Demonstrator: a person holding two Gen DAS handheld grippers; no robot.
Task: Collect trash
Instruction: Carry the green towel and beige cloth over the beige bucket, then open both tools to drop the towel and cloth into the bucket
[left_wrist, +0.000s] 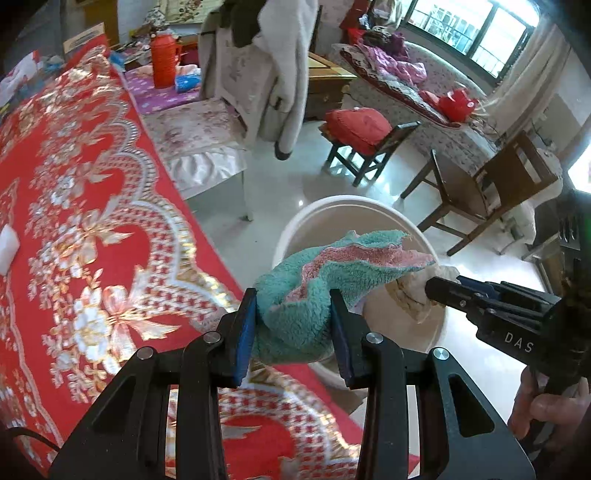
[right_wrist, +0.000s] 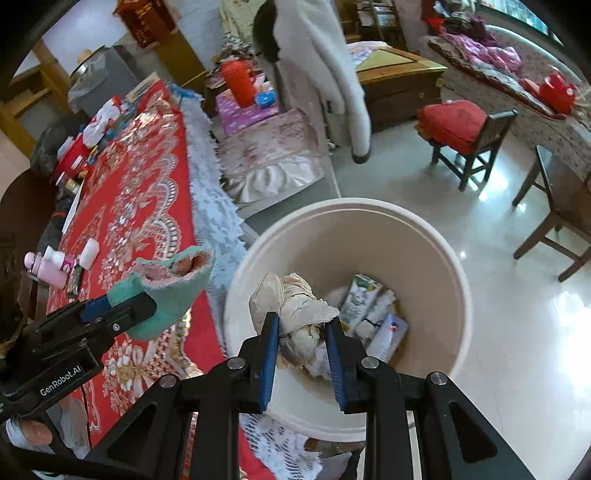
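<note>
My left gripper (left_wrist: 293, 301) is shut on a teal and pink fluffy cloth (left_wrist: 317, 273), held at the edge of the red patterned table (left_wrist: 92, 206) beside the bin. The same cloth (right_wrist: 166, 291) shows in the right wrist view, pinched in the left gripper (right_wrist: 129, 306). My right gripper (right_wrist: 303, 325) is shut on a crumpled beige paper wad (right_wrist: 295, 306), held over the open cream bin (right_wrist: 436, 236). Cartons and wrappers (right_wrist: 369, 306) lie at the bin's bottom. In the left wrist view the right gripper (left_wrist: 439, 288) reaches in from the right with the paper wad (left_wrist: 413, 291) over the bin (left_wrist: 332, 210).
Small pink and white bottles (right_wrist: 59, 262) and clutter stand on the table's far side. Wooden chairs (left_wrist: 476, 192) and a stool with a red cushion (right_wrist: 458, 125) stand on the glossy floor. A covered chair with hanging coat (left_wrist: 258, 74) is behind the bin.
</note>
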